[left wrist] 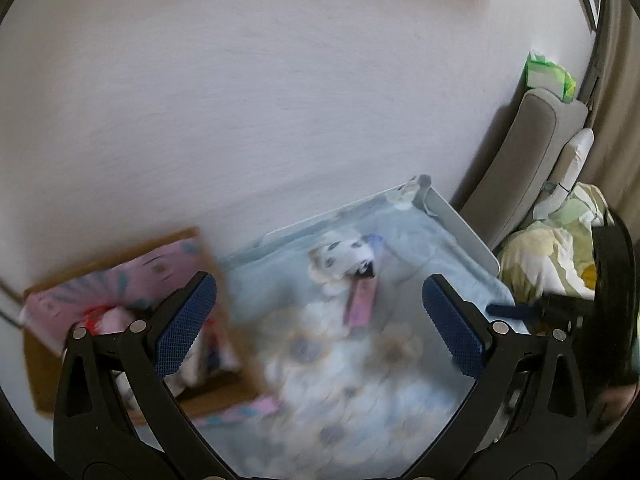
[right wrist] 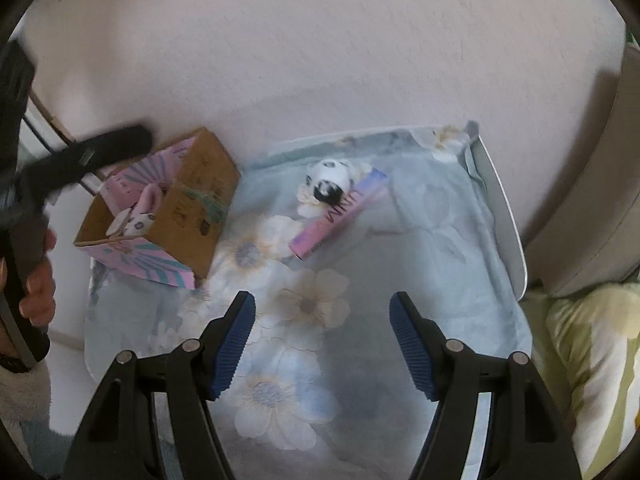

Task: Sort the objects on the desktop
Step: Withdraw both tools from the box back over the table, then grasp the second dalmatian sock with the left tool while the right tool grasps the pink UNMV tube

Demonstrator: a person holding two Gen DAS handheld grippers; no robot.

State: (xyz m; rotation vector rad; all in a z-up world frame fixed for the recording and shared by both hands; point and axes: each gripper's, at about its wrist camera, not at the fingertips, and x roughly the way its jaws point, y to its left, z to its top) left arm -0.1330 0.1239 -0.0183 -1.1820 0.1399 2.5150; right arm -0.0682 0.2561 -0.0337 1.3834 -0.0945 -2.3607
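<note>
Blue-padded left tool (left wrist: 320,320) and right tool (right wrist: 322,344): both apart, holding nothing.

Ahead of the gripper a plain pale wall (right wrist: 320,40) fills the view; to its right stand a grey padded chair back (left wrist: 516,160) and floral yellow-green bedding (left wrist: 548,256).

Open box (right wrist: 160,216) on cloth's (right wrist: 420,264) left edge, toy (right wrist: 328,184) leaning on slim carton (right wrist: 340,216) to its right
</note>
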